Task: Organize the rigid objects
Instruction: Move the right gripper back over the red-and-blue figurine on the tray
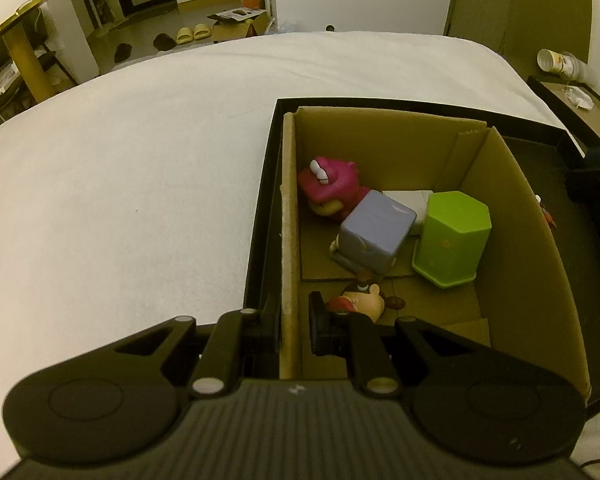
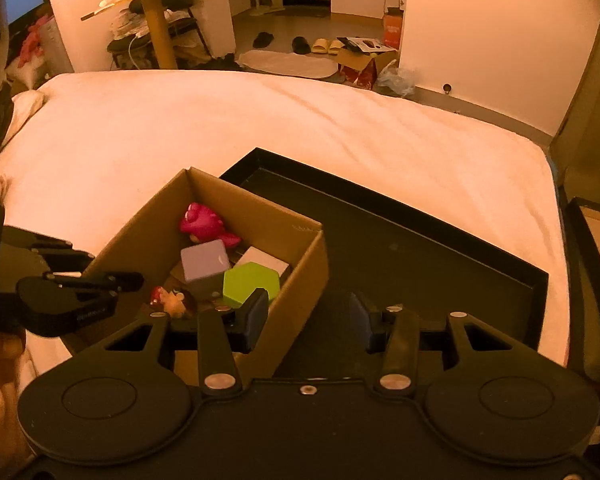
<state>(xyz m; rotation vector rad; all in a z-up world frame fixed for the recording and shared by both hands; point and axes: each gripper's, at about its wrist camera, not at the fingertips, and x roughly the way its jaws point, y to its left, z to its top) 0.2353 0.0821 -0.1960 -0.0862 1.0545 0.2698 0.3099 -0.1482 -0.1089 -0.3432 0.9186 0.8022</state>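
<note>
A cardboard box (image 1: 520, 240) stands inside a black tray (image 1: 270, 168) on the bed. In the box lie a pink toy (image 1: 328, 184), a lavender cube (image 1: 374, 236), a white block (image 1: 412, 200), a green hexagonal container (image 1: 452, 236) and a small red-capped figure (image 1: 360, 300). My left gripper (image 1: 294, 320) is shut on the box's left wall. In the right wrist view it shows at the left (image 2: 100, 280). My right gripper (image 2: 308, 320) is open. Its fingers straddle the near right wall of the box (image 2: 300, 280) without pressing on it, above the tray (image 2: 420, 248).
White bedding (image 1: 120, 180) spreads to the left and beyond the tray. A small red figure (image 1: 548, 216) lies in the tray right of the box. A bedside stand with a tipped cup (image 1: 560, 64) is at the far right. Slippers and cartons lie on the floor.
</note>
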